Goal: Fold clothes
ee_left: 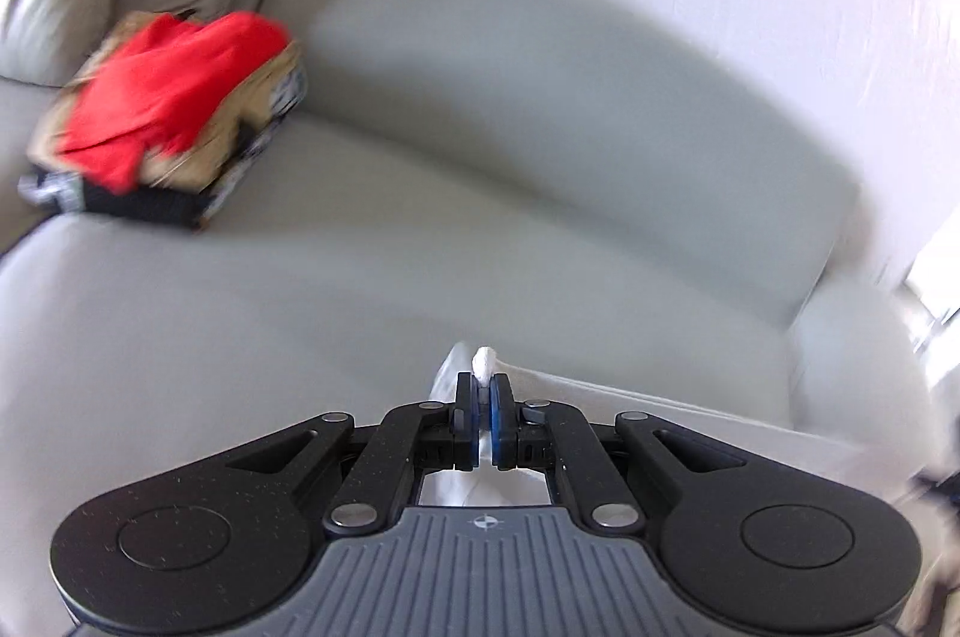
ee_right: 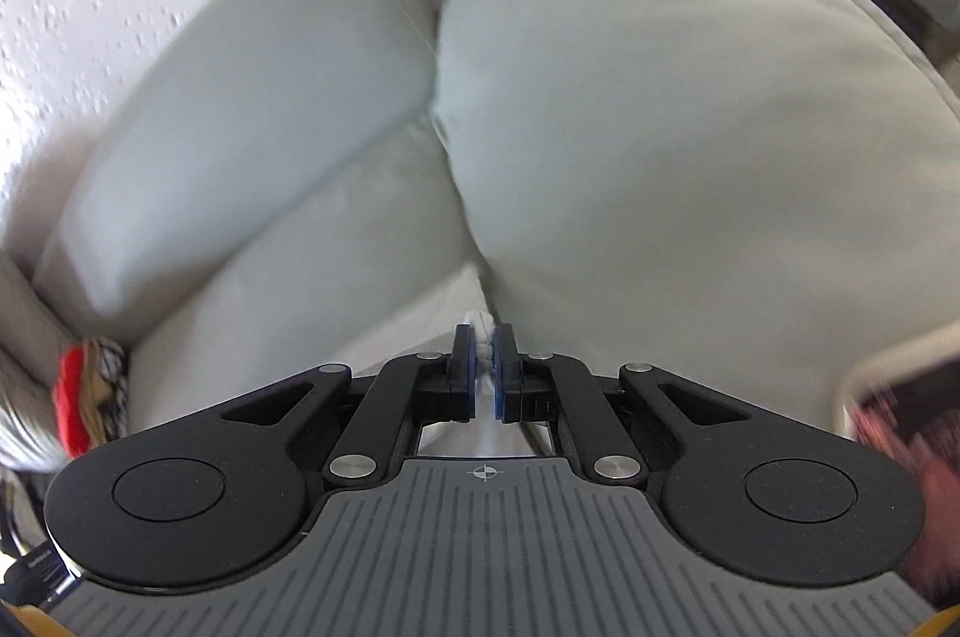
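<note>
over the sofa (ee_left: 420, 241), both grippers' fingers (ee_left: 465, 397) (ee_right: 462, 355) pinch white cloth (ee_left: 630, 397); red garment (ee_left: 162, 90) tops pile.

Both wrist cameras look down closely, sharing the sofa (ee_left: 420, 277).

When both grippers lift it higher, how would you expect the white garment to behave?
The white garment is probably floppy: it bunches into a small tuft between the left gripper's pads. It seems light, stretching in a thin sheet toward the right gripper. It will likely sag between them.
</note>
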